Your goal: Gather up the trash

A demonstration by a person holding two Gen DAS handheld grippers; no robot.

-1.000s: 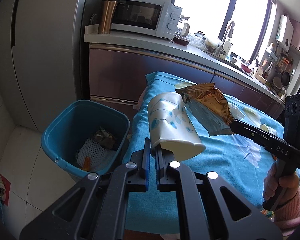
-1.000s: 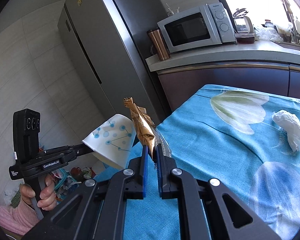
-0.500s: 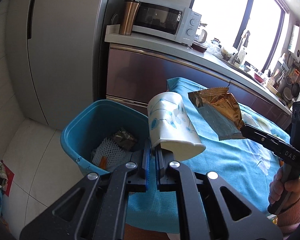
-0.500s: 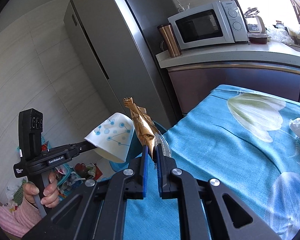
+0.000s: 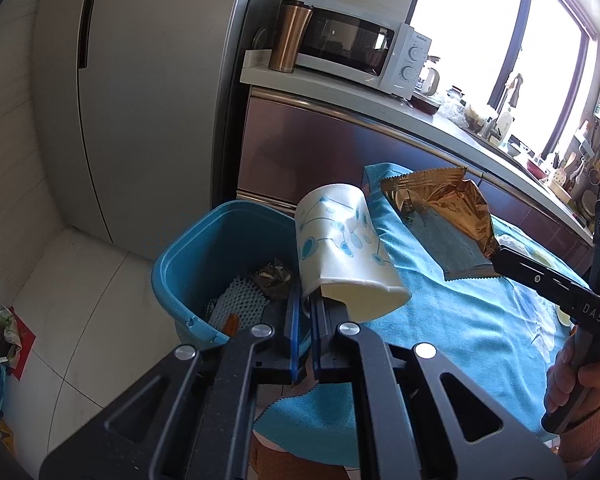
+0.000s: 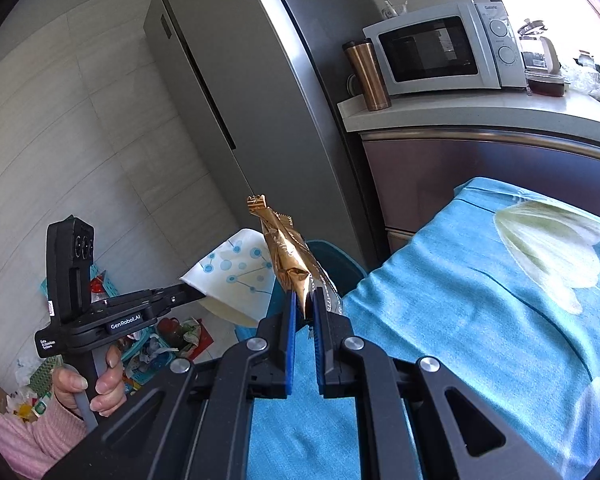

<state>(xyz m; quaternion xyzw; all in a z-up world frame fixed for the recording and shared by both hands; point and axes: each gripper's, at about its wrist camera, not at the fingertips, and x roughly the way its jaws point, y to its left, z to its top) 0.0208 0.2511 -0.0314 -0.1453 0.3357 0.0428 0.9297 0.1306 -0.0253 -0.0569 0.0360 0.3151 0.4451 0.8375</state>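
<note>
Your left gripper (image 5: 305,300) is pinching the rim of a squashed paper cup (image 5: 340,248), which hangs at the near edge of the blue trash bin (image 5: 188,264), partly over its opening. Your right gripper (image 6: 305,306) is clamped on a gold snack wrapper (image 6: 290,256), held above the table edge just short of the bin. So both pieces are picked up but not dropped yet. The bin already holds white foam netting (image 5: 236,300) and a dark crumpled wrapper (image 5: 274,278). Left over, as far as I can see: something pale on the blue floral tablecloth (image 6: 480,320) at the right edge, too cut off to name. Fridge (image 6: 228,92) and cabinet stand behind the bin, nothing blocking the drop.
</note>
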